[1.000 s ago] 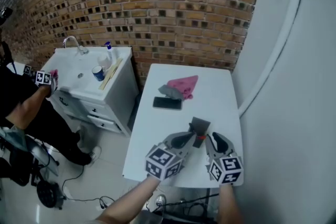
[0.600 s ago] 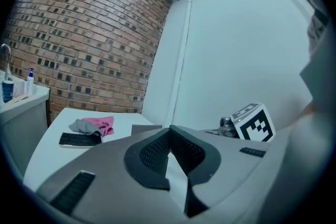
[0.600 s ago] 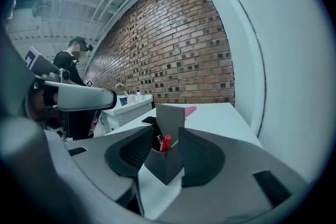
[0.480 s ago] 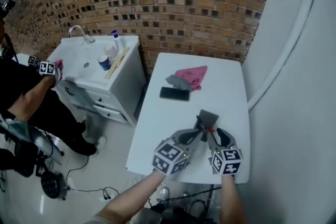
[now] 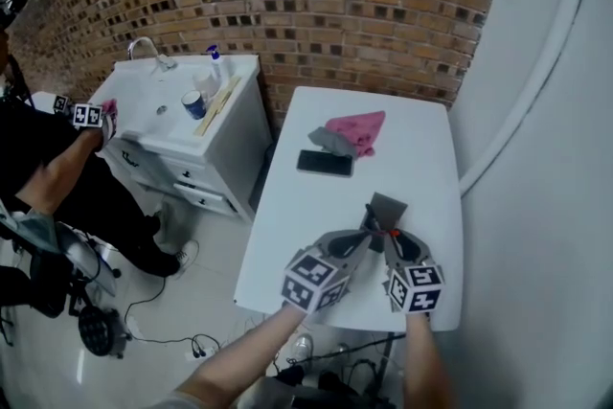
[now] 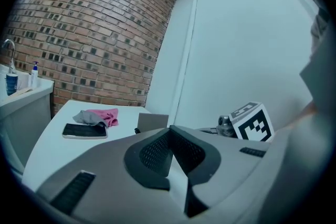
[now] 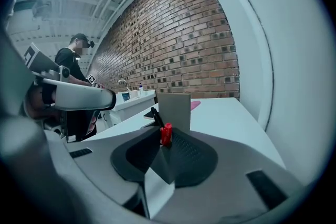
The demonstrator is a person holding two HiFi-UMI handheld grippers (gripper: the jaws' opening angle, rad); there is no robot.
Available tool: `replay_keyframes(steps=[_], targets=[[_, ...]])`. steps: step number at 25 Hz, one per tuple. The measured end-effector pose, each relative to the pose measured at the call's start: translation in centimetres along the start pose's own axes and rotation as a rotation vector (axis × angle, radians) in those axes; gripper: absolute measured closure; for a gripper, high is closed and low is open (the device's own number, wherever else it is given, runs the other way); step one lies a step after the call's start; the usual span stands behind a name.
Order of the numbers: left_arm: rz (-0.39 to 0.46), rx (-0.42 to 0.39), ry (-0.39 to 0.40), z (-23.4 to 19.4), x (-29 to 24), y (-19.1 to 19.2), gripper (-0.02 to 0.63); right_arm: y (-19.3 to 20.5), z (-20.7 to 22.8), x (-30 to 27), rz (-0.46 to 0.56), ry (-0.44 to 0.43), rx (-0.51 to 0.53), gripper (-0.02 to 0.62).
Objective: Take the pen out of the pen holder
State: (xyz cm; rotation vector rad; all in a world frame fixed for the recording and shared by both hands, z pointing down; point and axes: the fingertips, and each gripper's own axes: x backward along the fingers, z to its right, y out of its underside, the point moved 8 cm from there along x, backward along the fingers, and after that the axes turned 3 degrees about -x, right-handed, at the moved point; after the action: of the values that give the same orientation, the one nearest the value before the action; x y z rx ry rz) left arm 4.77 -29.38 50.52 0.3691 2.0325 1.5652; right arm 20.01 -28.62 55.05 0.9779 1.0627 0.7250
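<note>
Grey square holder (image 5: 386,209) upright on table (image 5: 402,148); red-topped pen (image 7: 166,134) at its near side, pinched in right gripper (image 5: 394,238).

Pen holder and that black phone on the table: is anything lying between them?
Nothing. In the head view the white table between the black phone and the grey pen holder is bare, and the left gripper view shows the same.

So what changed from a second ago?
The right gripper has just been closing its jaws and now pinches the red pen at the pen holder. The left gripper is beside it, as before. The phone and pink cloth have not moved.
</note>
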Motion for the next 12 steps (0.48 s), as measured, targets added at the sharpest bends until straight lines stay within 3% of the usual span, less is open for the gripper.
replay_keyframes(steps=[12], targets=[[0.02, -0.01, 0.002, 0.0, 0.6, -0.8, 0.604, -1.7, -0.8, 1.7, 0.039, 0.004, 0.025, 0.532]])
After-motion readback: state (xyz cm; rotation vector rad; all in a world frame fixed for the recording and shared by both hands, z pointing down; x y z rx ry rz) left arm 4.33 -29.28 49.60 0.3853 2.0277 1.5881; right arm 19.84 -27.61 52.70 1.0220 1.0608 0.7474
